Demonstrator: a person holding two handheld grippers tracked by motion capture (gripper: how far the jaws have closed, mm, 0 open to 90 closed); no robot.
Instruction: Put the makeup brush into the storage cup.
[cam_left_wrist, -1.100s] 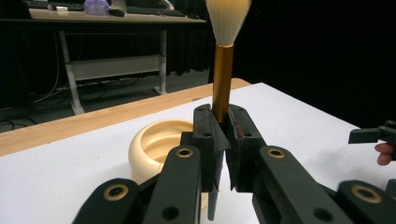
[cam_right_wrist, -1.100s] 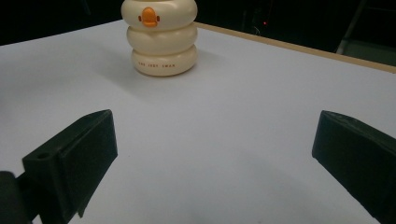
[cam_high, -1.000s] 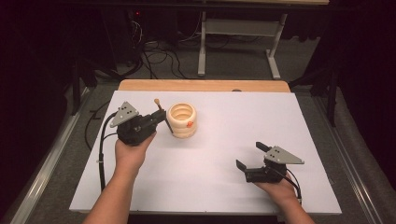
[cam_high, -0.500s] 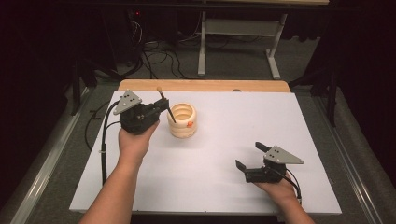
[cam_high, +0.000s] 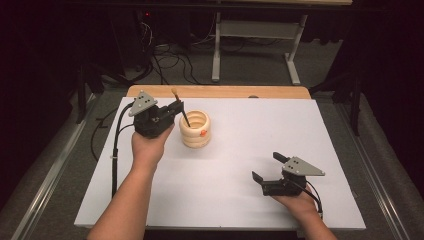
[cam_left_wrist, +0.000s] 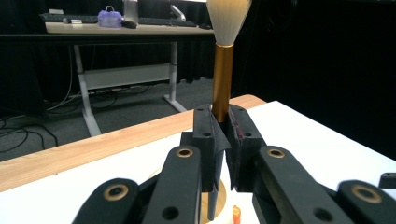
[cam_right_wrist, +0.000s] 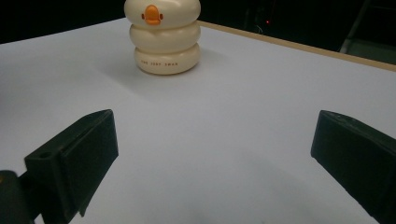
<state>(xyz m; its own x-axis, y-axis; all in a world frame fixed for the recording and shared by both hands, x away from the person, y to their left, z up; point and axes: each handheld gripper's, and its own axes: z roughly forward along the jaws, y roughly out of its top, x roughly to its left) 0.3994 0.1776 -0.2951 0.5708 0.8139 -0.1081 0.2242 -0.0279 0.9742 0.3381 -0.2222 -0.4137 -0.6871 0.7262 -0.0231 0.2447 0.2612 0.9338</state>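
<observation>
A white table top (cam_high: 240, 200) takes up most of the floor space here, with a strip of bare wood along its far edge. Toward the far left part of it stands a cream holder (cam_high: 195, 128) made of three stacked rings, with a small orange duck bill on its side; in the right gripper view the bill faces that gripper (cam_right_wrist: 166, 37).

The left gripper (cam_high: 176, 109) is up beside the holder, on the side toward the table's left edge, held in the person's left hand (cam_high: 147, 150). Its jaws are clamped tight on a makeup brush (cam_left_wrist: 222, 70): a gold ferrule rises between the pads with pale bristles on top, and the dark handle slants down toward the holder's mouth. In the high view the brush (cam_high: 180, 106) stands tilted, bristles up, its lower end at the rim of the holder; whether it touches I cannot tell.

The right gripper (cam_high: 267, 167) rests near the near right corner, well apart from the holder, its jaws spread wide with nothing between them.
</observation>
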